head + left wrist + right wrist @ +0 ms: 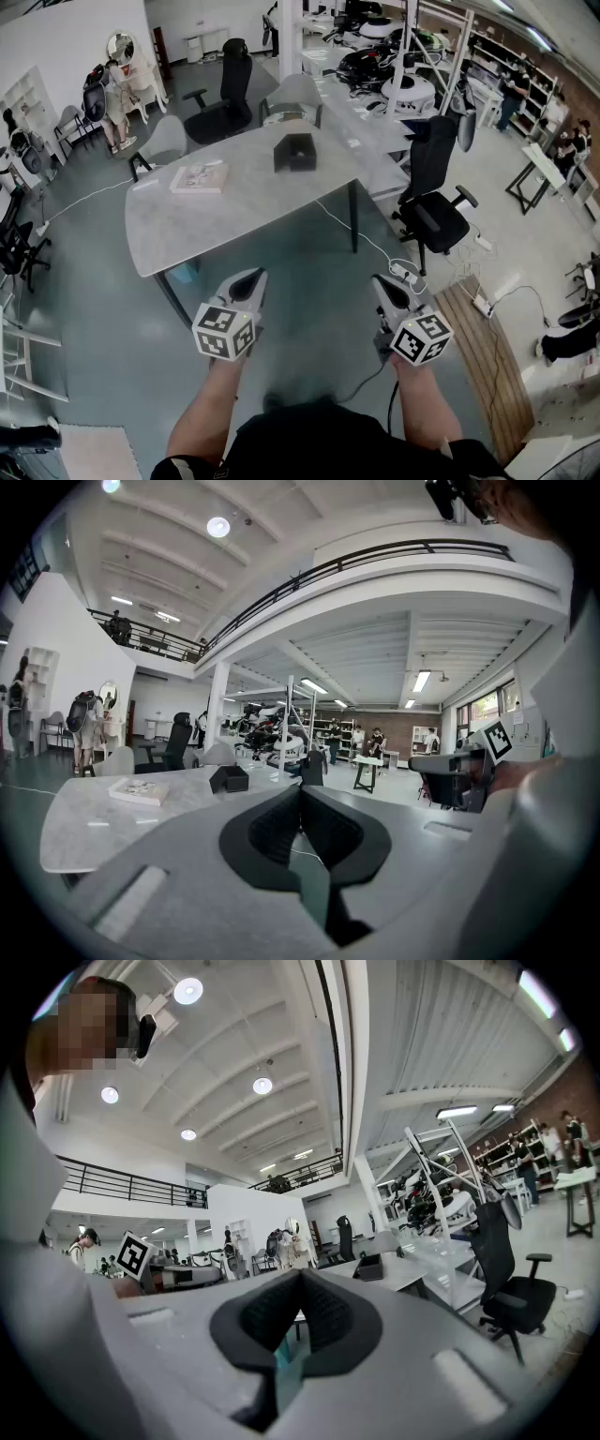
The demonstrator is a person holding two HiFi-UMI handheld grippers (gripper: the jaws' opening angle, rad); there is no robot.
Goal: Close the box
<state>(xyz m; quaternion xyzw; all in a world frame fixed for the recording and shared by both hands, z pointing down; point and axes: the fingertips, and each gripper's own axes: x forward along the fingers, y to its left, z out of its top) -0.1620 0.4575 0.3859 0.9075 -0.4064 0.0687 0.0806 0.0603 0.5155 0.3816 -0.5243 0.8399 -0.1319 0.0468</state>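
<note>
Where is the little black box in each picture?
Head view: the black box is in the upper middle, on the far part of the grey table.
Left gripper view: the box is left of centre, just above the gripper's body.
Right gripper view: the box is small, right of centre.
Shared landmark: the grey table it stands on.

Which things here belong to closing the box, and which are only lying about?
Job:
small black box on grey table; left tool and right tool, both shut, empty.

Lying about:
flat pale book; black office chair; white power strip.
</note>
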